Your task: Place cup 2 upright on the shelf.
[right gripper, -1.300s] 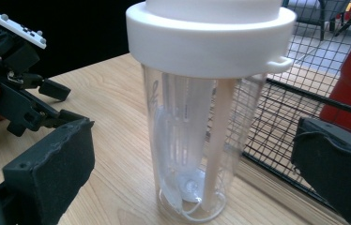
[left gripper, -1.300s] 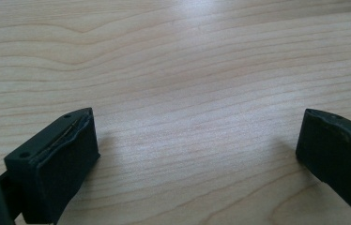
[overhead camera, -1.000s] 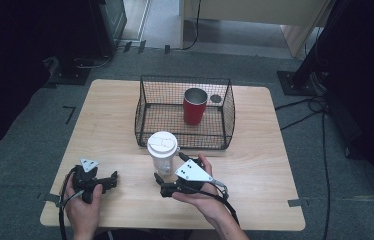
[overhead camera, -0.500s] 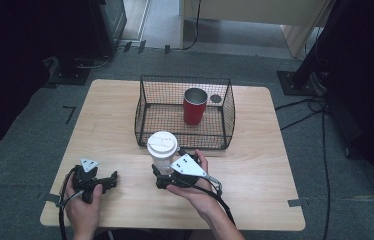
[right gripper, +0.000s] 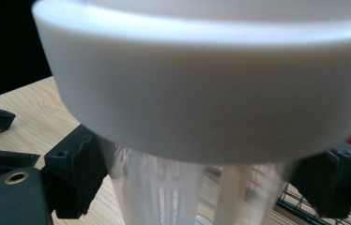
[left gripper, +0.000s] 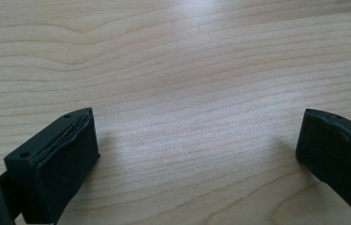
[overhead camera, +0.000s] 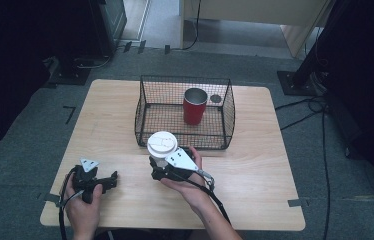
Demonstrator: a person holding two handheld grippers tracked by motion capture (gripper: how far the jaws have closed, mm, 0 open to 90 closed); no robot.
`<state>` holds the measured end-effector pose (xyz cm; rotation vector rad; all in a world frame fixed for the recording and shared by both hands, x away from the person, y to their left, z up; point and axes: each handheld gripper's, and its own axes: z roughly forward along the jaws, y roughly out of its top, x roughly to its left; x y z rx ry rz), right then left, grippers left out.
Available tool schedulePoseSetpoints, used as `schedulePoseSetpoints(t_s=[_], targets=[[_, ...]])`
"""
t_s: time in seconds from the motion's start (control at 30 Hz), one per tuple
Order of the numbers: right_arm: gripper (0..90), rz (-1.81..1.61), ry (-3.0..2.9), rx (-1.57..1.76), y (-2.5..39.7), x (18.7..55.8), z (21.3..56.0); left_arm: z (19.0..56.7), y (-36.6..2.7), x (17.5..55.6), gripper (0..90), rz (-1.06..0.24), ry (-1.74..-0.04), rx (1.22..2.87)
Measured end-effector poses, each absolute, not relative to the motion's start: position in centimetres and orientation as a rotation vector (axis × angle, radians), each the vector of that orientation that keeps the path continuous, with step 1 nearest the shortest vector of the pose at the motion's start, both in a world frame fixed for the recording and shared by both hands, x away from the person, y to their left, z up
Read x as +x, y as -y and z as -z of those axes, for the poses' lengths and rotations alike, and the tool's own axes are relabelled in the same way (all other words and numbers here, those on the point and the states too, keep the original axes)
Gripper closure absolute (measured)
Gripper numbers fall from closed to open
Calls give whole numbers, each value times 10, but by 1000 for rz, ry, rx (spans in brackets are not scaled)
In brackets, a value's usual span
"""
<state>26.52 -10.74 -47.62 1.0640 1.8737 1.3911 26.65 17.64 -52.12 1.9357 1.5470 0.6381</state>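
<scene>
Gripping is confirmed at the right gripper (overhead camera: 159, 168): its jaws sit on either side of the clear plastic cup with a white lid (right gripper: 202, 93), pressed against the cup wall just below the lid. The cup stands upright between them on the light wooden table (overhead camera: 255, 180). The left gripper (left gripper: 197, 154) rests low over bare tabletop, jaws wide apart, nothing between them. Beyond the cup, the black wire basket (overhead camera: 147, 117) holds an upright red metal tumbler (overhead camera: 194, 106).
</scene>
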Motion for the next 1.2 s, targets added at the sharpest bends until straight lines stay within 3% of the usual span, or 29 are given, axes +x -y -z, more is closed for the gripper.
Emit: schedulePoseSetpoints(t_s=[0.37,1.2], targets=[[164,-1446,-1847,1004,107,265,473,521,-176,267,0,-640,-1546,1935],[161,-1544,-1760,959,107,269,419,521,-177,267,0,-637,-1547,1939]])
